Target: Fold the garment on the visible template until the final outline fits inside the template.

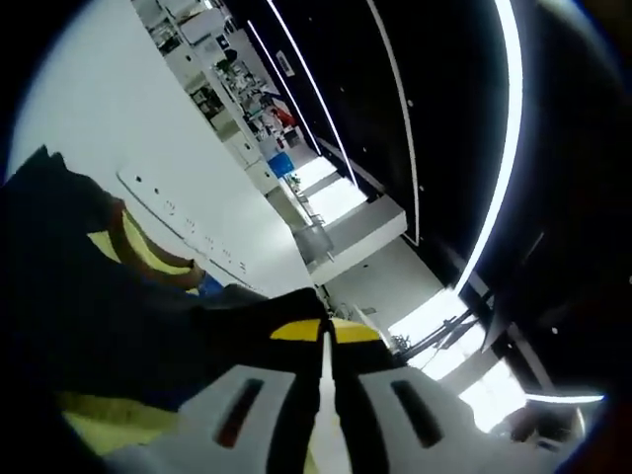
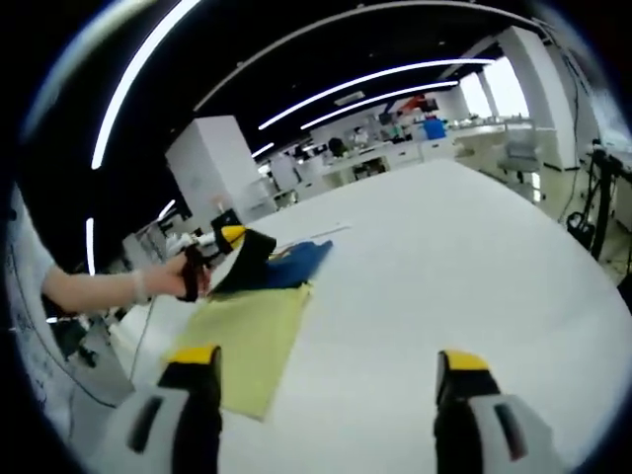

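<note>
Your left gripper (image 2: 229, 240) is clamped on a dark fold of the garment (image 2: 281, 265), lifting it off the yellow template (image 2: 247, 336) at the table's (image 2: 474, 267) left side. Your right gripper (image 2: 329, 367) hovers wide open, holding nothing.
</note>
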Demonstrator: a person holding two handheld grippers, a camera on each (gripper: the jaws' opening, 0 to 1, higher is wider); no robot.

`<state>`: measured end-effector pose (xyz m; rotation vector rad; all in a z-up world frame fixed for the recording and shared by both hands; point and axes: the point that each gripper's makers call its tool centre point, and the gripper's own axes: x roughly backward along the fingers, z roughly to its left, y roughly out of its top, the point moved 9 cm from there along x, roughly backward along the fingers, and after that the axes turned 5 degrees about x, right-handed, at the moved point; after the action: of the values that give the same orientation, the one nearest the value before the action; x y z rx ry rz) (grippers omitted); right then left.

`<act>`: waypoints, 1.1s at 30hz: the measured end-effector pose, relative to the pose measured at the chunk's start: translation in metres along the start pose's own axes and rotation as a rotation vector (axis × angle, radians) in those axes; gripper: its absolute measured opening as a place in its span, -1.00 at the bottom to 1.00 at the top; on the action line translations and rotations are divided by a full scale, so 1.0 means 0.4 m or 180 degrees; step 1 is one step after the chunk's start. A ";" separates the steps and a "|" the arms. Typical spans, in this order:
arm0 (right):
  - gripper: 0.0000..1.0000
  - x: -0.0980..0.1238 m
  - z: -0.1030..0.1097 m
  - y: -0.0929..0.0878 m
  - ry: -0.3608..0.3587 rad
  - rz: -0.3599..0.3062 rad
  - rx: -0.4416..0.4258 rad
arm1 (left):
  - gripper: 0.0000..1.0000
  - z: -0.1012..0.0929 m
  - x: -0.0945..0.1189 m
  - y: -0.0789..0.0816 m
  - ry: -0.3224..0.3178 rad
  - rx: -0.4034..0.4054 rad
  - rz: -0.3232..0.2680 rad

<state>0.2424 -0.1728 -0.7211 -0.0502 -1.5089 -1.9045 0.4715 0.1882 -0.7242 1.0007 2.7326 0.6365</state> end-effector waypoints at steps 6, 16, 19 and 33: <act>0.80 0.003 -0.008 -0.017 -0.0024 0.0030 -0.0051 | -1.00 0.017 -0.054 -0.075 0.0080 -0.0291 0.0493; 0.79 0.011 -0.020 -0.033 -0.0070 0.0033 -0.0136 | -1.00 0.072 -0.089 -0.153 0.0465 -0.0771 0.1088; 0.79 0.011 -0.016 -0.038 -0.0077 0.0039 -0.0156 | -1.00 0.093 -0.079 -0.159 0.0584 -0.0797 0.1160; 0.76 0.007 -0.023 -0.043 -0.0064 0.0040 -0.0191 | 0.12 0.092 -0.089 -0.153 0.0595 -0.1345 0.1133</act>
<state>0.2346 -0.1809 -0.7375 -0.1060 -1.4611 -1.9445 0.4738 0.1356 -0.7843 1.3742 2.4108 1.3583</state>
